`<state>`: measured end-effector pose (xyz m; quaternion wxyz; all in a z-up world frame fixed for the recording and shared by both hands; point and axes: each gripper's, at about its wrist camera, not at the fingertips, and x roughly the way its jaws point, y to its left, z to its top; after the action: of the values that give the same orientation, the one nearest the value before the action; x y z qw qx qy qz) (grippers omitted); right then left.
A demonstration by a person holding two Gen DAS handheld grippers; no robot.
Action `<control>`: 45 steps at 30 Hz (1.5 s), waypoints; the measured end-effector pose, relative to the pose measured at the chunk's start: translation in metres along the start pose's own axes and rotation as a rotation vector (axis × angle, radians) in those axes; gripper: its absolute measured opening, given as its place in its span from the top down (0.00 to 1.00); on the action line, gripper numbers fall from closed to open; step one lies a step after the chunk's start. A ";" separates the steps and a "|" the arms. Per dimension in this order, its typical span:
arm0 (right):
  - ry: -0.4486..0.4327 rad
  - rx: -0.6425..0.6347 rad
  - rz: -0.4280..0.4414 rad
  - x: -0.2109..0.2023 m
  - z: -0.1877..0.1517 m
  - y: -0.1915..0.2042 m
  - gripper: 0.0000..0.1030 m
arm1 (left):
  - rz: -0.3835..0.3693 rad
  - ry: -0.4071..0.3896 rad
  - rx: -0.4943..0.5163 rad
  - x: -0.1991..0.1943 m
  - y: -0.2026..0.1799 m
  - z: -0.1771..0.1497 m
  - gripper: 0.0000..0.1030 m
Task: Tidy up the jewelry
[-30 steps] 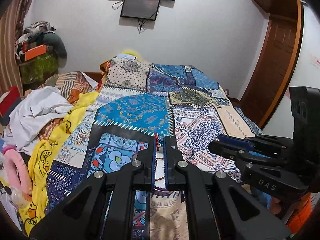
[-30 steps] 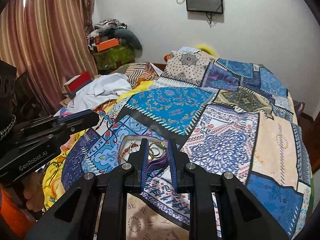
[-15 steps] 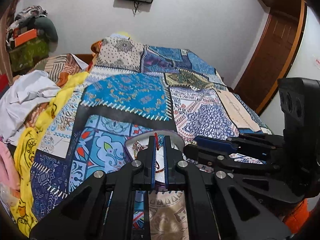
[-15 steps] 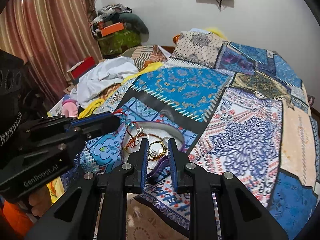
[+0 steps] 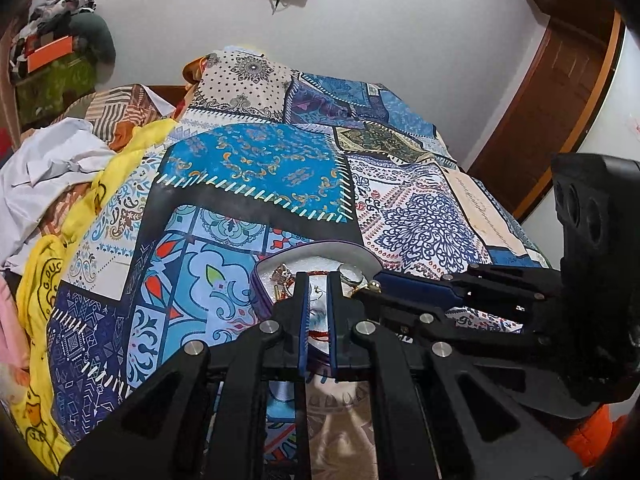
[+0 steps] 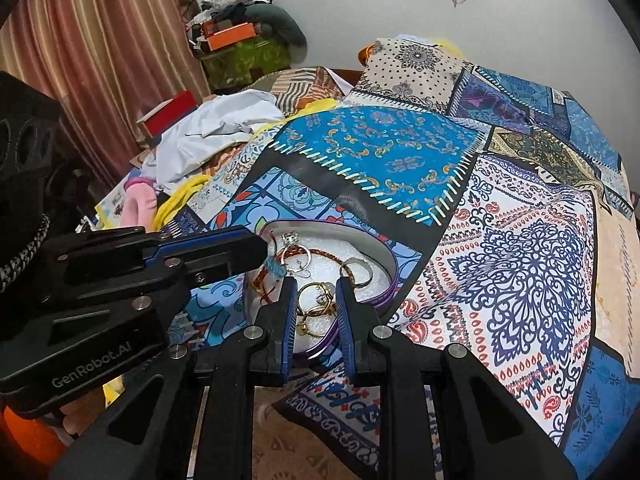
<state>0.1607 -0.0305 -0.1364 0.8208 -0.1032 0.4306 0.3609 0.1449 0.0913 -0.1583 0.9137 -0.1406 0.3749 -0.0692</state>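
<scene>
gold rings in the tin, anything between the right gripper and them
Nothing visible does. The right gripper is open just above the gold rings in the tin; the left gripper sits off to the side.

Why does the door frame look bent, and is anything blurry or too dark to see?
Left wrist view: the fisheye lens bows the door frame; corners go black. Right wrist view: the curtain bends likewise; the jewelry tin is sharp and evenly lit, while the near left hand-held gripper looks slightly soft.
</scene>
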 end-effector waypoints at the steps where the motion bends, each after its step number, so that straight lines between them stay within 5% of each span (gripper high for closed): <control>1: -0.002 0.002 0.000 0.000 0.001 0.000 0.83 | 0.001 0.002 -0.001 0.000 0.000 0.000 0.95; 19: -0.053 0.018 -0.037 -0.030 0.007 -0.002 0.70 | 0.074 -0.058 0.014 -0.037 -0.015 0.008 0.93; 33: -0.400 0.022 -0.125 -0.173 0.005 0.019 0.70 | 0.130 -0.350 0.100 -0.160 -0.072 0.016 0.84; 39: -0.570 0.011 -0.162 -0.231 -0.009 0.038 0.67 | 0.184 -0.518 0.124 -0.218 -0.096 0.001 0.64; 45: -0.691 0.003 -0.221 -0.260 -0.022 0.056 0.38 | 0.215 -0.591 0.140 -0.246 -0.108 -0.011 0.23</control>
<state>0.0124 -0.1320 0.0613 0.9521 -0.0197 0.1145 0.2829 -0.0398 0.0432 0.0317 0.9926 -0.0509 0.1001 0.0457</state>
